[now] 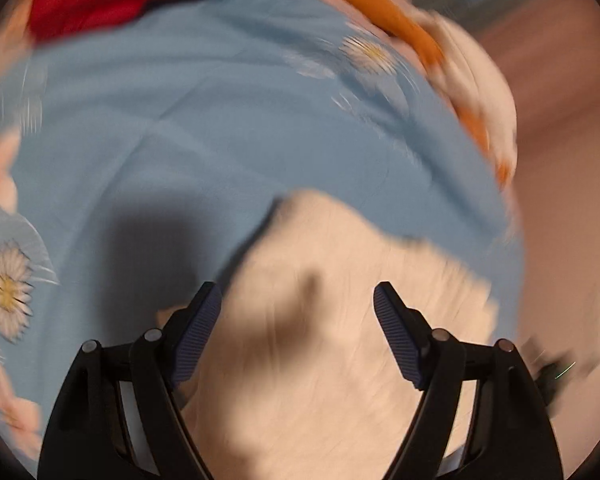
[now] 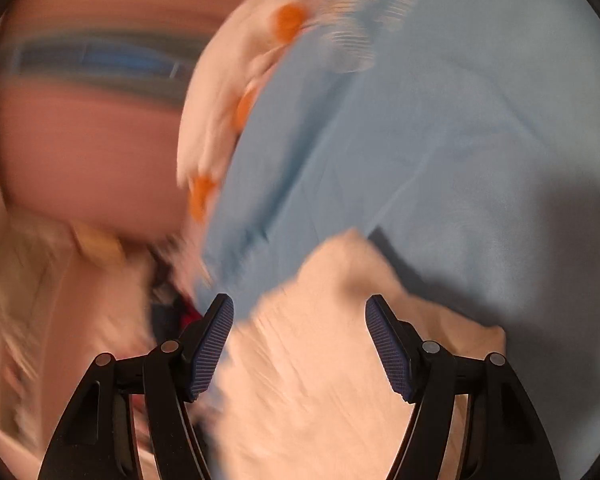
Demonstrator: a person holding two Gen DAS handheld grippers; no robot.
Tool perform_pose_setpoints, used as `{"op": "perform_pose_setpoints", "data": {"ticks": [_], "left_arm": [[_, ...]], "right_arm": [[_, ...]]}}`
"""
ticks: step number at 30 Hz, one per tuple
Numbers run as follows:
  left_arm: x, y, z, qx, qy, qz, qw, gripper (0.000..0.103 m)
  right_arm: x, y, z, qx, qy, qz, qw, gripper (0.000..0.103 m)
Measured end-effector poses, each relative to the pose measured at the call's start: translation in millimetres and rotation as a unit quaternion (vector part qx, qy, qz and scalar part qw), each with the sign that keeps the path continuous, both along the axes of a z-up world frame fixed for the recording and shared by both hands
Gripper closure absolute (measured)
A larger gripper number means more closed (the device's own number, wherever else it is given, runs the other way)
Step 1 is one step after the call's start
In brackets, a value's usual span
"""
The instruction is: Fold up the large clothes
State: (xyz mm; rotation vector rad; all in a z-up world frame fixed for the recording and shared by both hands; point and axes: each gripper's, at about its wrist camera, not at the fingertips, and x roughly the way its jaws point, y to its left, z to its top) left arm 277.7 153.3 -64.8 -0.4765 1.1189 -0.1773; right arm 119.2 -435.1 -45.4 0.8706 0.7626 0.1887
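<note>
Two hand-held grippers, left [image 1: 298, 300] and right [image 2: 300, 312], gape empty above one cream garment [image 1: 320, 360] on one blue sheet [image 1: 180, 120].

- A bed is covered by a light blue sheet [image 1: 204, 128] printed with white daisies and pale pink flowers.
- A white cloth with orange patches [image 1: 452, 76] is draped along the edge of the sheet.
- A plain pinkish-beige wall or floor surface [image 1: 564, 128] is seen beyond the bed, heavily blurred.
- A blue-lit window [image 2: 100, 58] is set in a dark frame, smeared by motion.
- Warm, dim light is cast, and dark shadows are thrown on the sheet.
</note>
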Motion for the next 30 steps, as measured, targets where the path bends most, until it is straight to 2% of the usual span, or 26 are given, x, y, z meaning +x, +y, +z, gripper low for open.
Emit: {"op": "perform_pose_setpoints", "data": {"ticks": [2,4,6,8,11,13,15,17,21,25,30], "left_arm": [[-23,-24,2,0.047,-0.016,-0.043,0.9979,0.025],[-44,-44,-3,0.093,-0.035,-0.074,0.9922,0.025],[-72,-70,-6,0.156,-0.067,-0.109,0.9795,0.025],[-84,-89,-11,0.199,-0.087,-0.128,0.9677,0.025],[-110,-106,-32,0.254,-0.105,-0.138,0.9516,0.024],[-110,-117,-42,0.266,-0.104,-0.136,0.9488,0.024],[-114,-116,-49,0.274,-0.116,-0.132,0.9457,0.022],[-111,-116,-49,0.268,-0.115,-0.126,0.9482,0.022],[-102,-120,-48,0.255,-0.113,-0.122,0.9525,0.021],[-108,-118,-44,0.264,-0.114,-0.119,0.9503,0.021],[-118,-108,-43,0.271,-0.115,-0.113,0.9491,0.019]], "right_arm": [[-10,29,12,-0.1,-0.008,0.029,0.995,0.032],[-27,64,21,-0.196,-0.015,0.057,0.979,0.032],[-36,91,20,-0.269,-0.018,0.074,0.96,0.032],[-42,115,12,-0.328,-0.012,0.092,0.94,0.033],[-44,124,-9,-0.355,0.012,0.117,0.928,0.033],[-44,121,-20,-0.386,0.036,0.109,0.915,0.033],[-45,120,-26,-0.401,0.038,0.107,0.909,0.033],[-46,114,-29,-0.412,0.042,0.095,0.905,0.033],[-52,106,-31,-0.406,0.043,0.086,0.909,0.034],[-59,104,-26,-0.395,0.047,0.08,0.914,0.038],[-77,103,-19,-0.387,0.035,0.073,0.919,0.038]]}}
